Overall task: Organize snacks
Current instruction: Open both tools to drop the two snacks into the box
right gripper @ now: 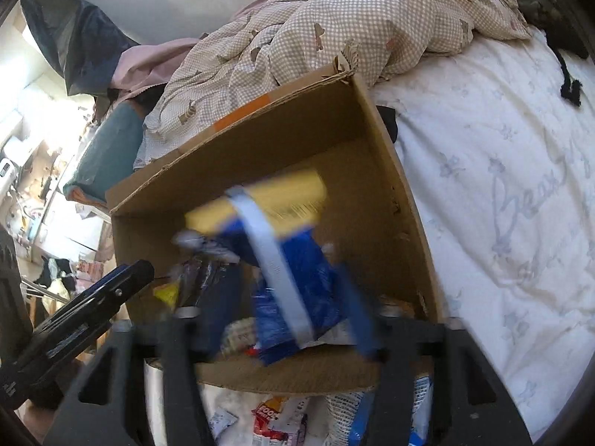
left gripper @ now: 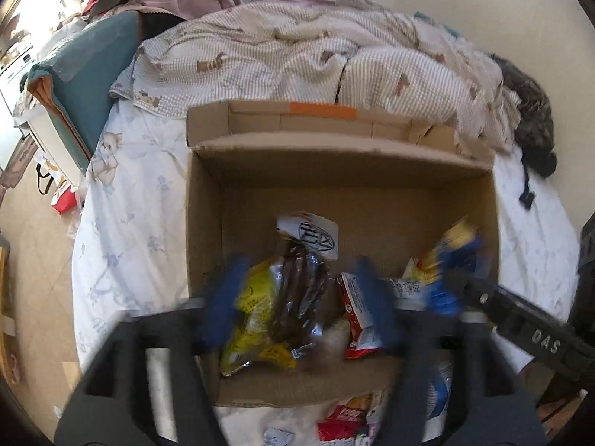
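Snacks dropping into the box on the bed

Nearest, a few loose packets (left gripper: pixel 344 422) lie on the sheet just before the cardboard box (left gripper: pixel 208 223), probably waiting their turn. The left gripper (left gripper: pixel 301 297) hangs over the box's near edge with its fingers (left gripper: pixel 223 297) spread wide, nothing pressed between them; a yellow and silver packet (left gripper: pixel 260 319) and a red packet (left gripper: pixel 357 319) lie on the box floor below. The right gripper (right gripper: pixel 286 297) also stands wide, and a blurred blue and yellow bag (right gripper: pixel 282 245) sits loose between its fingers, seemingly falling inside. Beyond the box lies a rumpled checked quilt (left gripper: pixel 297 55), which backs the box so it stays put
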The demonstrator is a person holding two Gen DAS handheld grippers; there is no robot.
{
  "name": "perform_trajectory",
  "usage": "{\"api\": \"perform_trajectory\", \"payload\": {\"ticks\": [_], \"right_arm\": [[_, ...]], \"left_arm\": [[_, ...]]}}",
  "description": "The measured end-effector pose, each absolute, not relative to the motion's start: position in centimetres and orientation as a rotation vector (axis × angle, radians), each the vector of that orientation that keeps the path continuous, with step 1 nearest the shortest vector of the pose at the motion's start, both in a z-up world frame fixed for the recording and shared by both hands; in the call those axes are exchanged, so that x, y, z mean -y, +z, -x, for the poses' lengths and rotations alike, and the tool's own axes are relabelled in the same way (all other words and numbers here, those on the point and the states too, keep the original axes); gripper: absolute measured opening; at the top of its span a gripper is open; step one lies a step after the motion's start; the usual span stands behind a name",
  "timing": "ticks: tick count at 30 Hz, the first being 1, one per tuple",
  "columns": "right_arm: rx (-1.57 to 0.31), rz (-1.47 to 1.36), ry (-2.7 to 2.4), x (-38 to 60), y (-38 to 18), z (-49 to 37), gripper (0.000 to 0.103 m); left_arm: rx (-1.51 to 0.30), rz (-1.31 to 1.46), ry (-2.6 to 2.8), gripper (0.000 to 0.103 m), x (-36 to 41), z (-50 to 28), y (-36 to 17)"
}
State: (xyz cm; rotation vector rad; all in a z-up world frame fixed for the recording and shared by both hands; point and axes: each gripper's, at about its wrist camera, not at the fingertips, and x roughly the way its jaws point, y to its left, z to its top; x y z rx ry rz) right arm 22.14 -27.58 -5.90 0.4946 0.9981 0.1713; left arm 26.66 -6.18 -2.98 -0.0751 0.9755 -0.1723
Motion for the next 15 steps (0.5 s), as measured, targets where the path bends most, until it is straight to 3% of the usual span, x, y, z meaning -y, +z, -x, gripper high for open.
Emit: {"api": "perform_trajectory", "payload": {"ticks": [1,2,15], "right_arm": [[-0.988,-0.515,0.171,27.81,-5.81,-21.98,0.091],[-0.974,-0.521,0.17,27.93,-5.67,-21.9,0.093],[-0.977,-0.474,0.172,27.61,-5.21,-21.98,0.093]], "left_arm": [[-0.96,0.08,-0.169,0.092,6.14,-26.51,-2.7],[-0.943,0.079,-0.169,0.093,6.19,-26.3,-2.44],[-0.917,0.059,-0.155,0.093,5.84,-25.65,-1.92]]}}
